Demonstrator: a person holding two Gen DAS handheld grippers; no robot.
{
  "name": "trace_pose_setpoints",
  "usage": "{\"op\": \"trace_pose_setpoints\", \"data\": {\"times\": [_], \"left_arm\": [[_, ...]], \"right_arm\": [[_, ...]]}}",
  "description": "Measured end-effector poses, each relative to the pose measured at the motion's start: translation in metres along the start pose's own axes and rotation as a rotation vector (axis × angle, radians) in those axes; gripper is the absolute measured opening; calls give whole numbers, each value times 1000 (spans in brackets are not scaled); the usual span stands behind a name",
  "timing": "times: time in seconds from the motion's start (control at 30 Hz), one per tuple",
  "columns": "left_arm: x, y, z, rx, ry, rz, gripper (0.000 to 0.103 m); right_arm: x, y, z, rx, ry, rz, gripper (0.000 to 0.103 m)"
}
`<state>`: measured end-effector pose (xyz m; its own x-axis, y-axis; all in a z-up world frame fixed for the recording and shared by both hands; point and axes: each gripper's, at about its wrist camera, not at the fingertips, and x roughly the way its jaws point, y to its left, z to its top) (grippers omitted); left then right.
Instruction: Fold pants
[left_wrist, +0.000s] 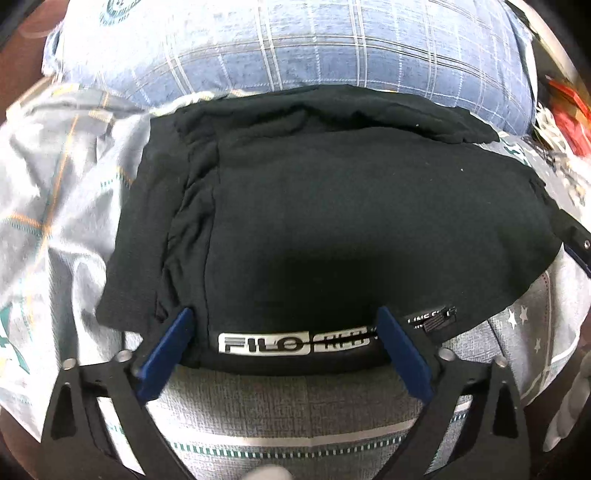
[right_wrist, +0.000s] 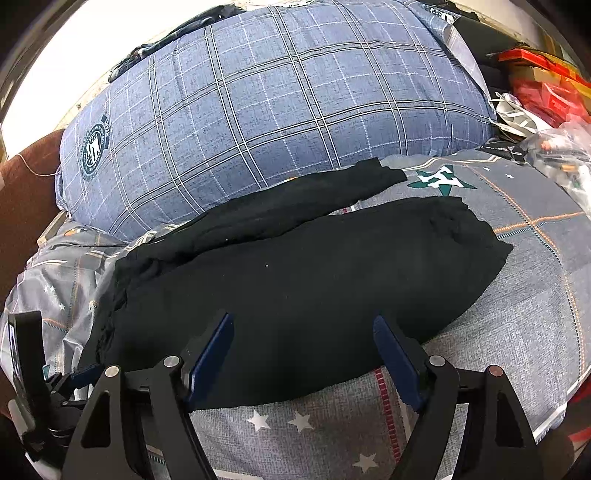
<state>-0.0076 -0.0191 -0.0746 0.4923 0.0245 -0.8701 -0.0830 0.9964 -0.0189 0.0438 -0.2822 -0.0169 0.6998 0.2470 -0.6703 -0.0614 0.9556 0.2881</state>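
The pants (left_wrist: 351, 206) lie folded in a thick black bundle on the bed, their near fold edge facing both grippers and their far edge tucked against the pillow (right_wrist: 280, 110). In the right wrist view a loose leg end (right_wrist: 373, 177) trails off the back of the bundle toward the pillow, and the bundle's right end stops short on open sheet (right_wrist: 535, 295), with bare bedding running on to the clutter beyond. On the left side the sheet is rumpled and bunched close to the bundle's edge, so there is less flat room there.

The left gripper (left_wrist: 284, 332) stands wide, its blue fingers (left_wrist: 166, 350) straddling the near edge of the pants; the tips rest at the cloth but the pads do not press it. The right gripper (right_wrist: 303, 343) is also spread wide, its blue fingers over the near edge of the bundle with cloth between them, not pinched.

A silver label (left_wrist: 295, 343) on the near edge reads "FILO", the rest of it struck through and unreadable. A small tag (left_wrist: 436, 319) beside it carries tiny print that cannot be made out. The pillow bears a round teal badge (right_wrist: 94, 147), its lettering too small to read.

The sheet is grey with stars, orange lines and a green star motif (right_wrist: 441, 181). Red packets (right_wrist: 546, 96) and plastic bags (right_wrist: 561, 155) crowd the right side.
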Motion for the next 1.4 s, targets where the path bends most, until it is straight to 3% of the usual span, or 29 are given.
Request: {"op": "trace_pose_setpoints", "data": {"times": [0.47,0.7,0.9,1.4], "left_arm": [[-14,-4,-6,70,-21,-10,103],[-51,-4,0,99,-137,-11,103],[-62,2,12,107,-172,4,103],[-47,3,25,96,-131,31,103]], "right_arm": [[-4,4,-2,-14,-8,2,81],[-3,6,-2,-20,-6,6,81],[-2,10,2,-32,-9,6,81],[15,4,13,-22,7,13,81]]}}
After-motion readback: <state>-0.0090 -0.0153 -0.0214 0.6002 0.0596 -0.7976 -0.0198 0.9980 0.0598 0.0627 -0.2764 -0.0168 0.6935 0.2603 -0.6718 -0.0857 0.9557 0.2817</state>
